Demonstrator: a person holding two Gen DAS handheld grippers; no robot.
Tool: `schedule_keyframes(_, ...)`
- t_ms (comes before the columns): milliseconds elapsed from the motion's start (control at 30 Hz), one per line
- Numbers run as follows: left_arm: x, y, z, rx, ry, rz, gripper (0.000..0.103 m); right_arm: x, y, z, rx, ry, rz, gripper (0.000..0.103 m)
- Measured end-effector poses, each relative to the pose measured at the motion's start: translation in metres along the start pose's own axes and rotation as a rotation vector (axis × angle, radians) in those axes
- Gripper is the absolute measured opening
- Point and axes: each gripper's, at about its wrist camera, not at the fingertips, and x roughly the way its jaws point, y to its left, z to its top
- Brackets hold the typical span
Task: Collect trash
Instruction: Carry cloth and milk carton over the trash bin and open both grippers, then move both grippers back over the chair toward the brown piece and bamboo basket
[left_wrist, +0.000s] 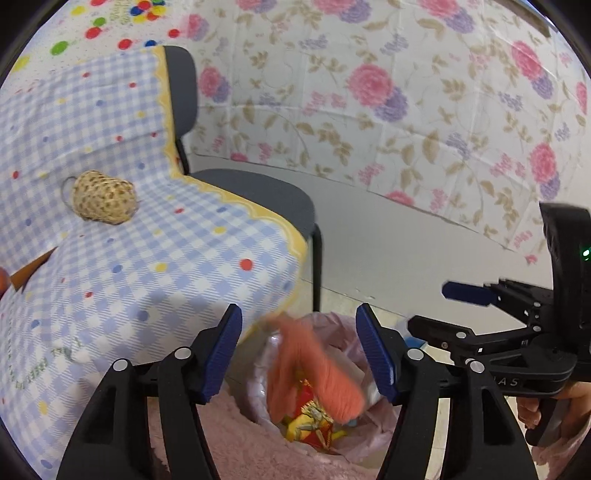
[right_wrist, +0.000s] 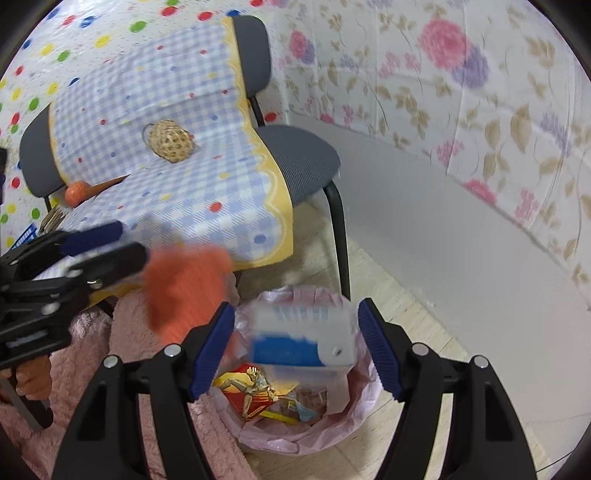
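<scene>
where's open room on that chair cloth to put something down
Free: the checked cloth in front of the woven ball, out to its yellow border, and the bare grey seat to the right. Crowded: the left end by the orange carrot-shaped thing, and below over the bin, where both grippers hang.

Not much to read here tbh. The right gripper (left_wrist: 436, 314), seen off to the right of the left one, has pale letters on its black body, and only "AS" is legible. The checked cloth (left_wrist: 147, 258) left of the left gripper carries green lettering, too warped to make out.
</scene>
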Motion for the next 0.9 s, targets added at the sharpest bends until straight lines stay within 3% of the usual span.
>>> schedule_keyframes(200, -0.011, 0.019, 0.002, -0.029, -0.02, 0.073, 0.065, -0.011, -0.003, 0.005, 0.007, -0.028, -0.008, 0.069)
schedule_keyframes(600, -0.043, 0.036, 0.004, -0.04, -0.058, 0.131, 0.065, -0.027, 0.029, 0.028, -0.043, -0.101, 0.047, 0.069)
schedule_keyframes(900, -0.072, 0.088, 0.007, -0.124, -0.078, 0.283, 0.069, -0.006, 0.072, 0.061, -0.097, -0.118, 0.146, 0.067)
